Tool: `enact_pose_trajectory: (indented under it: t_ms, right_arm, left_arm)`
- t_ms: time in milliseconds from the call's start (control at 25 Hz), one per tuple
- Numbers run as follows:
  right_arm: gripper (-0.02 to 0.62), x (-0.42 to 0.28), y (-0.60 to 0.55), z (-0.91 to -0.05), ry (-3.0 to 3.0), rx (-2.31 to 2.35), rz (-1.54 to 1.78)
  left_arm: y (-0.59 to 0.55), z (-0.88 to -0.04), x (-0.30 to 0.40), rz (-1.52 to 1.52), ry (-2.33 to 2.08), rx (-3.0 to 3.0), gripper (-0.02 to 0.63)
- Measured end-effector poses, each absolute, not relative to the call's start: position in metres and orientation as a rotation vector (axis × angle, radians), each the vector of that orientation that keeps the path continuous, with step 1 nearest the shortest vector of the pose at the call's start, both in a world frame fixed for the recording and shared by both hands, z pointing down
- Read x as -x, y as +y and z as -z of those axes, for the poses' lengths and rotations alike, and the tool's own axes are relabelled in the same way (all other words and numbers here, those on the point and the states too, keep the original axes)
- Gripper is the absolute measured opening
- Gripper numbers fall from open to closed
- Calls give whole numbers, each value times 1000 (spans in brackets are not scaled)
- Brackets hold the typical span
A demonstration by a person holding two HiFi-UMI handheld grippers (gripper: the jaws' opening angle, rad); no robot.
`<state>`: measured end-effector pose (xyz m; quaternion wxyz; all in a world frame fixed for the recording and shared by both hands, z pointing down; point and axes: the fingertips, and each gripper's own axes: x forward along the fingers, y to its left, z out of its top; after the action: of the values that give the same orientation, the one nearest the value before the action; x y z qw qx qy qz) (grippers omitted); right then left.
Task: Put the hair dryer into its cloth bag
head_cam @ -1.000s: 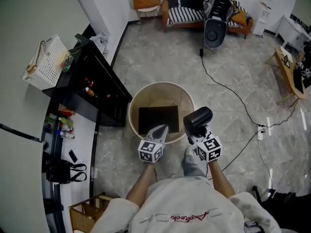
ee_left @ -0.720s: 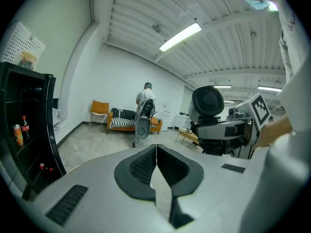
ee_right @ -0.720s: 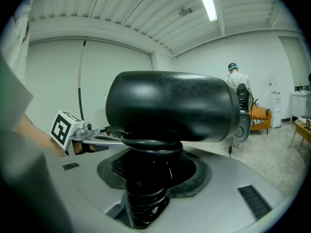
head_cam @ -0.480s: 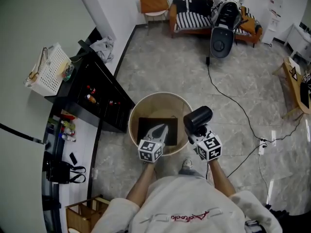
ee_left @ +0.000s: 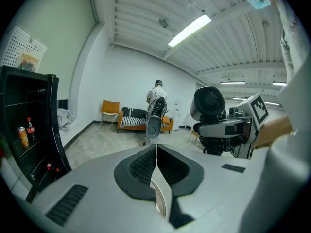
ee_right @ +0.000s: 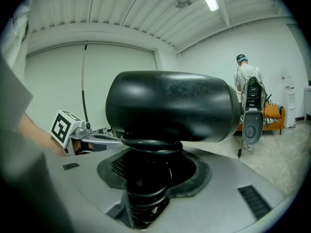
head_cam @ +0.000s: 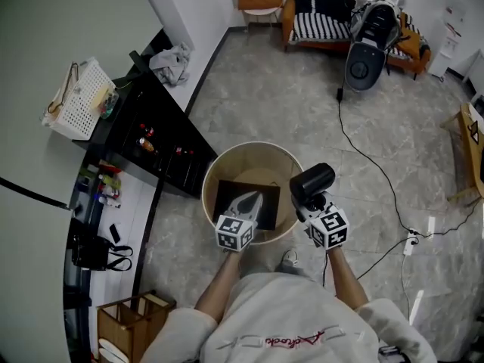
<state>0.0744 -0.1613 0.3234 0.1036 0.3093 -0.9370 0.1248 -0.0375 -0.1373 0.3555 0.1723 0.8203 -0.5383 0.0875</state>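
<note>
A black hair dryer (head_cam: 311, 181) stands upright in my right gripper (head_cam: 308, 203), whose jaws are shut on its handle; a coiled cord is wound round that handle (ee_right: 146, 193). The dryer's barrel (ee_right: 170, 106) fills the right gripper view. The black cloth bag (head_cam: 227, 195) lies flat on a round beige table (head_cam: 227, 157) below both grippers. My left gripper (head_cam: 251, 201) hangs over the bag, jaws shut, pads (ee_left: 146, 164) meeting with nothing seen between them. The left gripper view shows the dryer (ee_left: 210, 103) off to its right.
A black shelf unit (head_cam: 151, 134) with bottles stands left of the table, a white basket (head_cam: 76, 104) on top. A cable (head_cam: 370, 165) crosses the stone floor to a fan-like device (head_cam: 363, 59). A sofa (head_cam: 325, 25) stands at the back, a wooden crate (head_cam: 128, 324) near left.
The view has swung as the person steps. Both grippers have shifted together over the table, the left one now further over the bag. Neither grip has altered.
</note>
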Motion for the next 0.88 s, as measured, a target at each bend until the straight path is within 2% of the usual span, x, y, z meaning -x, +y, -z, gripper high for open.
enact_pose_trajectory:
  t_ms: [440, 880]
  right_arm:
    - [195, -64, -186, -355, -2730, -901, -463]
    - [195, -52, -199, -366, -2710, -873, -488]
  left_arm:
    - [-136, -395, 56, -280, -1524, -2217, 32]
    - [-155, -399, 65, -281, -1516, -2207, 32]
